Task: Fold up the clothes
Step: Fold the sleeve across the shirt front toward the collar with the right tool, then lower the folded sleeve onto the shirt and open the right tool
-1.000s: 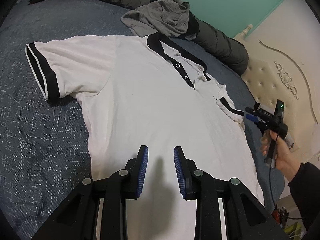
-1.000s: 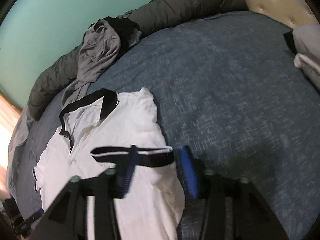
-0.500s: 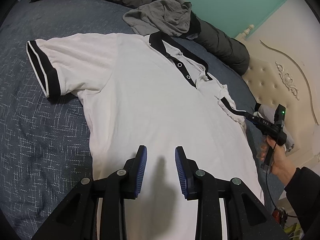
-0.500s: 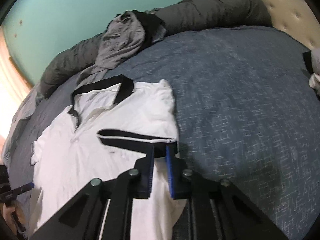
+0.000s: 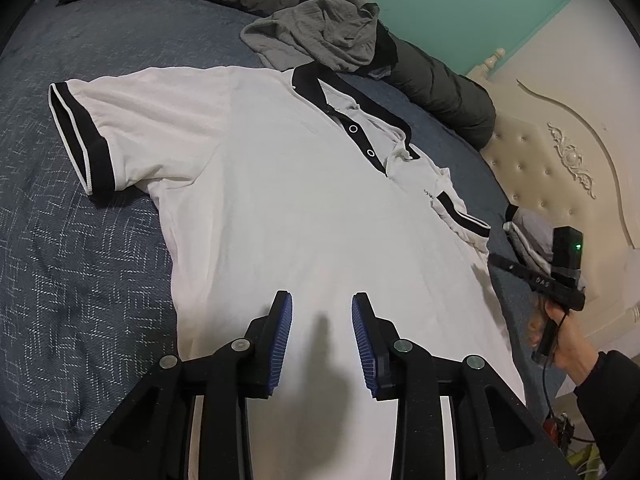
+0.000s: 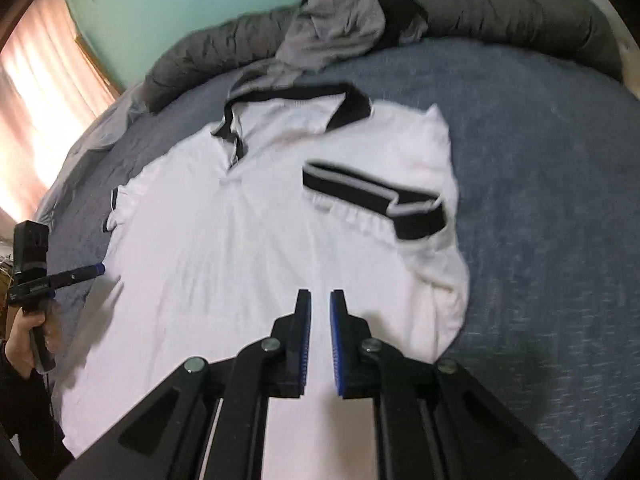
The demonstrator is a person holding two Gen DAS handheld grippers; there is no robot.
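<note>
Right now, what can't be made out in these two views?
- Shirt hem: cut off by the lower edge and the grippers' bodies, both views.
- Chest lettering: too small, left view.
- Folded pile by the headboard: half hidden behind the right gripper.
- Grey garment: motion-blurred, right view.

White polo shirt point(image 5: 280, 216) with black trim; blue-grey flecked bedspread point(image 5: 80, 260); teal wall point(image 5: 460, 8).

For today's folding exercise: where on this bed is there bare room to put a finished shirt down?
Bare blue bedspread lies beside the white polo shirt, past its folded-in sleeve. It is crowded along the far edge, where the grey garment lies on the dark rolled duvet.
</note>
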